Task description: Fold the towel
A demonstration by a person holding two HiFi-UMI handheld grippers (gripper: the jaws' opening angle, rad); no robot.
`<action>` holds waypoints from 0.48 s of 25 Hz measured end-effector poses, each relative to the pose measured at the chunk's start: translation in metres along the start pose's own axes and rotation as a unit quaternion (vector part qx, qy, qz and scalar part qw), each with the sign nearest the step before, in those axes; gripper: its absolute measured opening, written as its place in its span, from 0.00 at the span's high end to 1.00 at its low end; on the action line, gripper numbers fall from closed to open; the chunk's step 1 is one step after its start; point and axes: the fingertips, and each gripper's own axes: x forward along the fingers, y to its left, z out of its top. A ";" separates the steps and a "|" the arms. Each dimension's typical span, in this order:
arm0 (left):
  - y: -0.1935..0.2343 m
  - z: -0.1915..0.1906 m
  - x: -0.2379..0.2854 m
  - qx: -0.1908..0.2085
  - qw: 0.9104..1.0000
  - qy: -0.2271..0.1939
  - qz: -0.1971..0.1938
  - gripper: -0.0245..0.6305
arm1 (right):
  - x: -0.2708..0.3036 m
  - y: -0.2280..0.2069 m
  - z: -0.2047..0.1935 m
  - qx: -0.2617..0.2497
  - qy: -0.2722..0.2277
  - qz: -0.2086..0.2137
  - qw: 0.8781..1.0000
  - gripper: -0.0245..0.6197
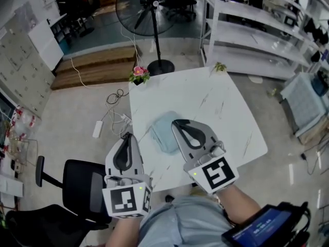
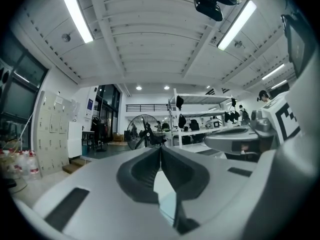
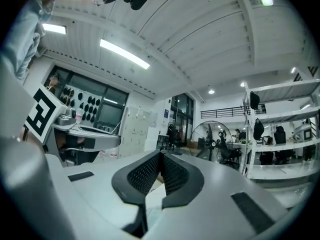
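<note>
On the white table [image 1: 216, 102], the pale blue towel [image 1: 164, 131] is seen lying as a compact pad between the left gripper [image 1: 128, 136] and right gripper [image 1: 176, 123], both closed empty, so folding is judged nearly done; another fold would require the jaws to be opened at a towel edge.

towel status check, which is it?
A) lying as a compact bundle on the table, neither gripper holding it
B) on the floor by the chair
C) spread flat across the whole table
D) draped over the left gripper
A: the towel lies as a compact bundle on the table, and the left gripper and right gripper each have their fingers shut with nothing between them.
</note>
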 end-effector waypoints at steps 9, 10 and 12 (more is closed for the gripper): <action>-0.006 -0.006 0.005 -0.004 1.000 0.008 0.010 0.94 | 0.002 0.002 -0.001 -0.003 -0.004 0.021 1.000 0.94; -0.006 -0.006 0.008 -0.004 1.000 0.009 0.011 0.94 | 0.003 0.000 -0.001 -0.004 -0.004 0.022 1.000 0.94; -0.008 -0.004 0.016 -0.005 1.000 0.010 0.014 0.94 | 0.007 -0.008 0.000 -0.004 -0.004 0.025 1.000 0.94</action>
